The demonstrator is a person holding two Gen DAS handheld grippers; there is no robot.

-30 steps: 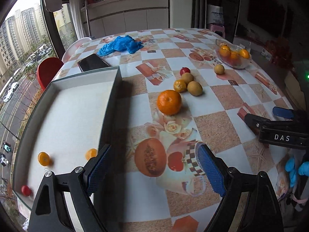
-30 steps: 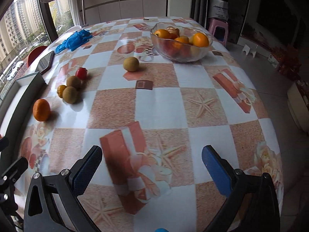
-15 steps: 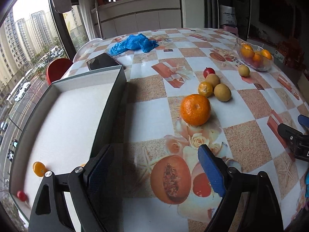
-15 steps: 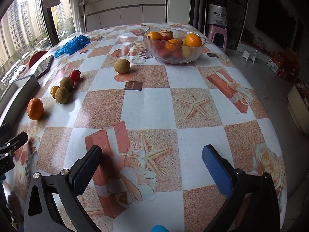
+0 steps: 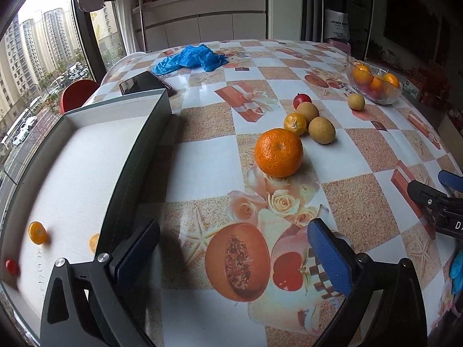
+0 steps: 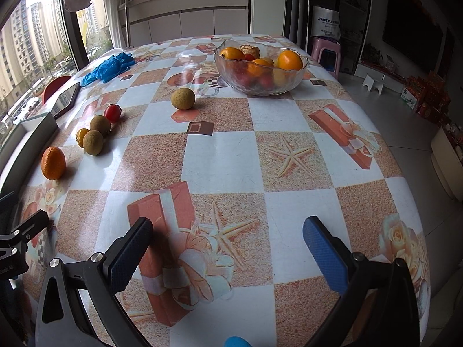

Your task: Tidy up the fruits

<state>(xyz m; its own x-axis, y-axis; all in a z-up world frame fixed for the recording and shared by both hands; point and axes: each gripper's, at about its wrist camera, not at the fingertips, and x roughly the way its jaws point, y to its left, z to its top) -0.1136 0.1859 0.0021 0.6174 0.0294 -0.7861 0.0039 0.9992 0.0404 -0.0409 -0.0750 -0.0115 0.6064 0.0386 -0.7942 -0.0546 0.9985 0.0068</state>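
Observation:
A large orange [image 5: 278, 152] [image 6: 53, 163] lies on the patterned tablecloth ahead of my left gripper [image 5: 233, 253], whose jaws are opening with nothing between them. Behind the orange sit a small orange [image 5: 295, 123], two brown fruits [image 5: 321, 130] and a red fruit [image 5: 302, 101]. Another brown fruit [image 6: 183, 98] lies alone near the glass bowl [image 6: 292, 82] of fruit. The grey box [image 5: 136, 156] at the left holds two small oranges [image 5: 37, 232] and a small red fruit [image 5: 12, 266]. My right gripper [image 6: 227, 248] hangs open and empty over the table.
A dark phone [image 5: 144, 82] lies behind the box and a blue crumpled glove [image 5: 191, 59] beyond it. A red chair [image 5: 76, 95] stands past the table's left edge. The right gripper's body [image 5: 437, 202] shows at the left view's right edge.
My left gripper has moved closer to the large orange and lower, and its jaws stand wider than before. The right gripper has stayed where it was.

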